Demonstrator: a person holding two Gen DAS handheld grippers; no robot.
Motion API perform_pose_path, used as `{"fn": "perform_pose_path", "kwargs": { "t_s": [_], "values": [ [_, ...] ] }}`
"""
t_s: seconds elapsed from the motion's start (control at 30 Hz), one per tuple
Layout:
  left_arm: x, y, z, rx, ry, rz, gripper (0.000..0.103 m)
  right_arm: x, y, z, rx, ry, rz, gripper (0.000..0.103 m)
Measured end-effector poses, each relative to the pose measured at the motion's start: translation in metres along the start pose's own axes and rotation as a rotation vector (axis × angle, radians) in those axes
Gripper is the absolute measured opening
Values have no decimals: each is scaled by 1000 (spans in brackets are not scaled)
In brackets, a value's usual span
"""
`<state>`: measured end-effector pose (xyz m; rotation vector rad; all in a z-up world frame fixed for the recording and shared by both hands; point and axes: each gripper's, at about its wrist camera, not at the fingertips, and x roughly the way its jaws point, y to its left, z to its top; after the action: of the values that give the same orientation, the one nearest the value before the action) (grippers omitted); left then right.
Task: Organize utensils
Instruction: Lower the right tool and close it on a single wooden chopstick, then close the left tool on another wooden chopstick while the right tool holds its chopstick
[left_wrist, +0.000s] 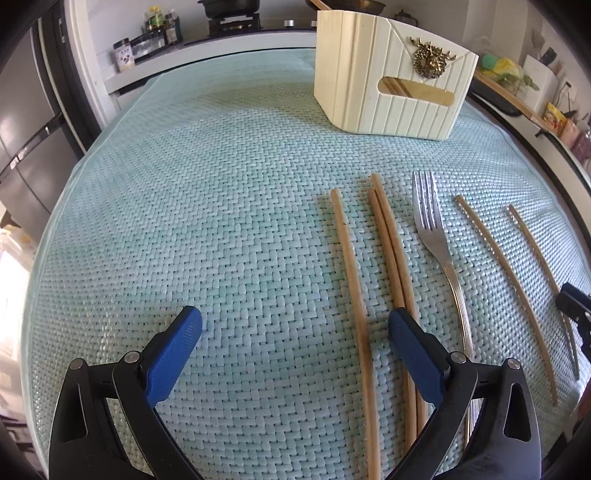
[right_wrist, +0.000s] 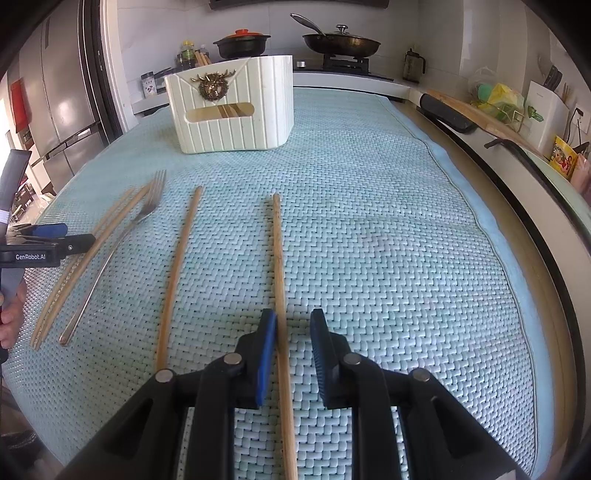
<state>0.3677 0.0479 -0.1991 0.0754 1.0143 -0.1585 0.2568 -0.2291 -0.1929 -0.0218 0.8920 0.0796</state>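
Observation:
On the pale green woven mat (left_wrist: 221, 184) lie several wooden chopsticks and a metal fork (left_wrist: 436, 240). My left gripper (left_wrist: 295, 332) is open wide low over the mat. A single chopstick (left_wrist: 351, 295) runs between its fingers, untouched, and a chopstick pair (left_wrist: 391, 258) passes under the right finger. My right gripper (right_wrist: 293, 321) has a narrow gap, and a chopstick (right_wrist: 277, 240) lies on the mat in it beside the left pad, clear of the right pad. A cream utensil holder (right_wrist: 229, 118) with chopsticks inside stands at the far end.
Another chopstick (right_wrist: 177, 269) and the fork (right_wrist: 122, 240) lie left of my right gripper. A hand (right_wrist: 7, 314) holds the left gripper's handle. A stove with pans (right_wrist: 340, 44) is behind, a fridge (right_wrist: 62, 110) left, and a counter edge (right_wrist: 517, 177) right.

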Motion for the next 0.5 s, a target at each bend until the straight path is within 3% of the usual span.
{"fn": "perform_pose_path", "kwargs": {
  "t_s": [0.13,0.23,0.5],
  "values": [
    [4,6,6,-3,14,2,102,0,-3,2,-6,15,11,21],
    [8,9,10,26,31,-15,103,2,-3,7,-38,42,30,38],
    [13,13,16,47,43,-24,103,25,0,37,-143,106,69,39]
  ]
}}
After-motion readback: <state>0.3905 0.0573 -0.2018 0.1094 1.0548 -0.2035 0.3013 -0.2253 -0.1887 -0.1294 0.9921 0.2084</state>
